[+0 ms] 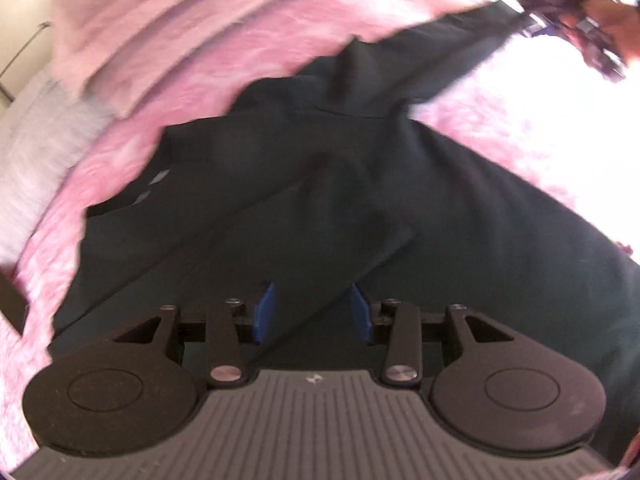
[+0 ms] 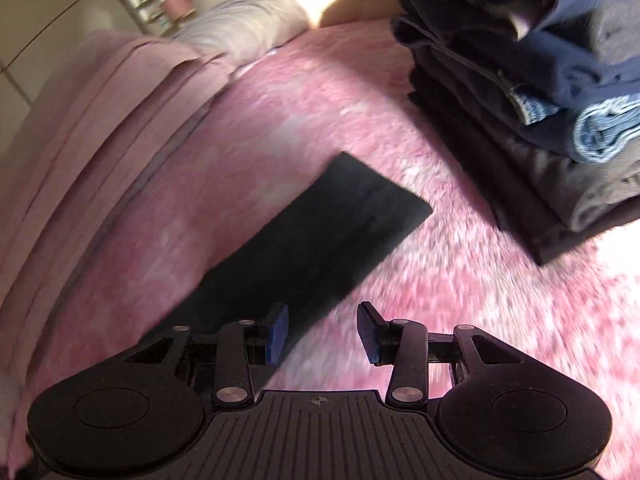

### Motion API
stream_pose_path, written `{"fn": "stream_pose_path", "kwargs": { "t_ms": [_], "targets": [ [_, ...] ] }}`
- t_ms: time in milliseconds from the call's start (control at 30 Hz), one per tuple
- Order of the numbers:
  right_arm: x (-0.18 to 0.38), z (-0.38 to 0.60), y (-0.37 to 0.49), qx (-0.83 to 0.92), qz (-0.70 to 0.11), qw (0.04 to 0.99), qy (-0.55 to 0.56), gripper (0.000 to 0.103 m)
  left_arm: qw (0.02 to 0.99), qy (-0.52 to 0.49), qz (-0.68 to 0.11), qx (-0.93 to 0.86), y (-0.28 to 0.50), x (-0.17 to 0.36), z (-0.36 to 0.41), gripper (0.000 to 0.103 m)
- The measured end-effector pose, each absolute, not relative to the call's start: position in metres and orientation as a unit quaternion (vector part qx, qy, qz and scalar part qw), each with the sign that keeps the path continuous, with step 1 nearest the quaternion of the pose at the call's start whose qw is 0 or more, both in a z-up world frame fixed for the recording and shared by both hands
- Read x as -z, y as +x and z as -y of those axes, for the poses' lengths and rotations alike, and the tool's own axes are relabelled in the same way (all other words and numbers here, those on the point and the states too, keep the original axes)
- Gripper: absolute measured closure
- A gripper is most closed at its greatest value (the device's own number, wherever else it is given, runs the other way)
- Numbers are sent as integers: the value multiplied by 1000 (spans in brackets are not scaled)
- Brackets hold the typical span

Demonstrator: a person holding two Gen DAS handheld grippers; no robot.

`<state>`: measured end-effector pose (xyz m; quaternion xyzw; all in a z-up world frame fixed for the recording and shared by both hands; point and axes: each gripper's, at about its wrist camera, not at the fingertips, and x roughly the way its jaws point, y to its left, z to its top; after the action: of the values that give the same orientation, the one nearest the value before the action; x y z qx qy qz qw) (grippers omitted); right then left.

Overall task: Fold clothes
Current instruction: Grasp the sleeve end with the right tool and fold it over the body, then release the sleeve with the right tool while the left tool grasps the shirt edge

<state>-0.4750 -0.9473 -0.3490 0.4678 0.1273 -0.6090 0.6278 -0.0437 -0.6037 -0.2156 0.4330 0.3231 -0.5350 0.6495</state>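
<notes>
A dark garment (image 1: 340, 200) lies spread on the pink fuzzy blanket (image 1: 240, 64), with one long sleeve reaching to the upper right. My left gripper (image 1: 313, 312) hovers open low over the garment's near part, and a raised crease of cloth runs between its blue pads (image 1: 264, 312). In the right wrist view the flat end of the dark sleeve (image 2: 320, 232) lies straight ahead. My right gripper (image 2: 324, 334) is open above the sleeve's near edge, holding nothing. The left wrist view shows the right gripper (image 1: 580, 20) blurred at the sleeve's far end.
A stack of folded jeans and dark clothes (image 2: 520, 100) sits on the blanket (image 2: 440, 300) to the right. A folded pink cover (image 2: 100, 120) lies along the left, with a pale pillow (image 2: 240, 24) behind it. Tins (image 2: 160, 0) stand on a shelf beyond the bed.
</notes>
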Motion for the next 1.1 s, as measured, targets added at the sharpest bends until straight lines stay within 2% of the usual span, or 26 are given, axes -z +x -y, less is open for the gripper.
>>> {"fn": "stream_pose_path", "kwargs": {
  "t_ms": [200,333,367,400,467,633,767,900,967,1000,1033,1067,1100],
  "targets": [
    [371,974,-500,606,-87,618,493,61,627,445,-316,555,-73,223,636,66],
    [362,977,-497,610,-92,626,477,64,628,442,-310,561,-78,223,646,65],
    [357,975,-493,612,-95,630,469,72,631,440,-310,559,-77,222,645,65],
    [351,974,-489,613,-101,635,459,92,634,437,-309,557,-76,220,644,65],
    [335,974,-474,609,-120,657,429,95,647,429,-313,547,-63,216,627,65],
    [267,942,-384,538,-182,775,277,95,679,408,-321,519,-29,206,583,65],
    [213,855,-269,417,-182,876,159,95,704,390,-328,495,-2,197,548,65],
    [210,741,-159,290,-185,936,69,94,727,372,-333,471,26,189,513,64],
    [236,689,-106,223,-214,951,36,94,734,369,-343,455,44,190,487,64],
    [258,666,-80,188,-254,948,19,84,737,368,-346,449,52,191,475,64],
    [278,645,-59,159,-294,942,12,63,740,367,-349,442,60,192,463,64],
    [292,630,-47,137,-317,938,17,56,743,366,-352,435,68,193,450,64],
    [303,617,-38,120,-334,935,20,55,746,365,-355,428,77,194,438,64]
  ]
}}
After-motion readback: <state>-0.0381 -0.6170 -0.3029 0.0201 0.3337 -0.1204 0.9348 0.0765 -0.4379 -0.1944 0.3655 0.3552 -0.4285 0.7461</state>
